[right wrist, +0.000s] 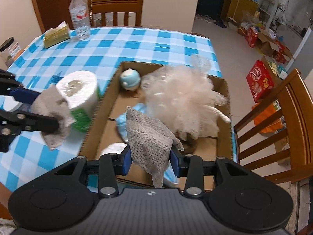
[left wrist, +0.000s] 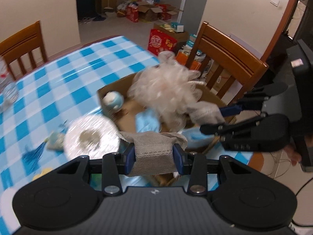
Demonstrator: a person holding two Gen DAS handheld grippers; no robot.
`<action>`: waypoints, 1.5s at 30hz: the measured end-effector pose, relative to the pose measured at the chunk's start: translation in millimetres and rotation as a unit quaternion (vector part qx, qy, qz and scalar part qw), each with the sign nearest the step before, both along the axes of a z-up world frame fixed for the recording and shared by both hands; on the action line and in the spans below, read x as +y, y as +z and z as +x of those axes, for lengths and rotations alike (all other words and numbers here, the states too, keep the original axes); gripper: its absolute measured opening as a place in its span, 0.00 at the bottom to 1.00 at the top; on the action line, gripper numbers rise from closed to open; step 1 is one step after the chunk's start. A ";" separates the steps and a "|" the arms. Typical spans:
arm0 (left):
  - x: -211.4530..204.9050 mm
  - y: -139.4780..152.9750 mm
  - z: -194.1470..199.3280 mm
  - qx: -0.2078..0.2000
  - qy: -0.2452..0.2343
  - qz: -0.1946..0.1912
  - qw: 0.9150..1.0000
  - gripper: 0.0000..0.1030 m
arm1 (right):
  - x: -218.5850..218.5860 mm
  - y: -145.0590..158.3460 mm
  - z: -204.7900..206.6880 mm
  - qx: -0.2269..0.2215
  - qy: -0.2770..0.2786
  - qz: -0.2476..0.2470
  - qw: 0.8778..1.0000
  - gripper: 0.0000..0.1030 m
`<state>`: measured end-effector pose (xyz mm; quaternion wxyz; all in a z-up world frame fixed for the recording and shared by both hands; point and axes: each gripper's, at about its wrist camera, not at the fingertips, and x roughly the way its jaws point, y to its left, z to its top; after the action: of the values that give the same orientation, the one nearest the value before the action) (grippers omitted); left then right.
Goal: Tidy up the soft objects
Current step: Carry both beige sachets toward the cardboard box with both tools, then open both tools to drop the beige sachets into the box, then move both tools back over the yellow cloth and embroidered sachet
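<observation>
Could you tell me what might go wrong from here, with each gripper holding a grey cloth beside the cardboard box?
1. The left gripper carries its grey woven cloth close to the white toilet paper roll, which it could knock over.
2. The fluffy white mesh bath pouf fills much of the brown cardboard box, so the right gripper's cloth might land on the rim and slide out.

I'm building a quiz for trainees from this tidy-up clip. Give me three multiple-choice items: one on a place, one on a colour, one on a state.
1. Where is the toilet roll?
A. in the cardboard box
B. on the table beside the box
C. on a chair

2. What colours is the tablecloth?
A. red and white
B. plain green
C. blue and white

3. What is the right gripper doing?
A. gripping a grey cloth
B. hanging open
C. gripping a bottle

Answers:
1 B: it stands left of the cardboard box wall.
2 C: blue-white checks.
3 A: the grey cloth sits pinched between its pads.
</observation>
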<state>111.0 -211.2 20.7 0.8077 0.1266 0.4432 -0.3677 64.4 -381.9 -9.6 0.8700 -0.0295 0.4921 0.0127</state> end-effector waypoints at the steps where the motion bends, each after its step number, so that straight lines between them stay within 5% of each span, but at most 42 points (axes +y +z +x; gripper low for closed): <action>1: -7.4 -2.9 3.6 -0.001 0.000 -0.001 1.000 0.39 | -3.9 -1.2 0.0 0.000 -0.002 0.000 1.000 0.44; 4: -26.1 -13.3 16.9 -0.009 0.013 -0.006 1.000 0.45 | -14.6 -4.7 -0.8 0.002 -0.007 0.000 1.000 0.44; 6: -33.6 -20.2 24.3 -0.023 0.027 -0.003 0.999 0.77 | -20.3 -7.5 0.1 0.004 -0.012 -0.002 1.000 0.44; 12: -31.8 -22.8 24.0 -0.038 0.053 -0.002 0.998 0.92 | -44.0 -15.0 4.5 0.007 -0.038 -0.005 0.999 0.44; 16: -24.4 -21.2 11.8 -0.042 0.044 -0.001 0.998 0.93 | -58.8 -19.4 12.0 0.009 -0.057 -0.004 0.998 0.44; 18: -21.3 -20.9 4.8 -0.051 0.041 0.007 0.998 0.94 | -63.8 -21.0 16.2 0.007 -0.063 0.001 0.998 0.56; 20: -18.6 -22.3 -2.4 -0.063 0.037 0.018 0.997 0.95 | -67.8 -21.4 20.4 0.009 -0.066 0.014 0.998 0.88; 23: -12.9 -25.2 -9.3 -0.069 0.033 0.029 0.997 0.96 | -66.3 -18.1 20.6 -0.010 -0.067 0.016 0.998 1.00; 45: 55.7 -36.0 -7.6 -0.045 0.063 0.045 0.996 0.96 | 9.4 3.7 5.5 -0.024 -0.099 0.057 0.993 1.00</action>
<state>103.4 -155.5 -15.3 0.8419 0.1512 0.4299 -0.2892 70.0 -372.5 -5.9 0.8786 0.0685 0.4705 -0.0459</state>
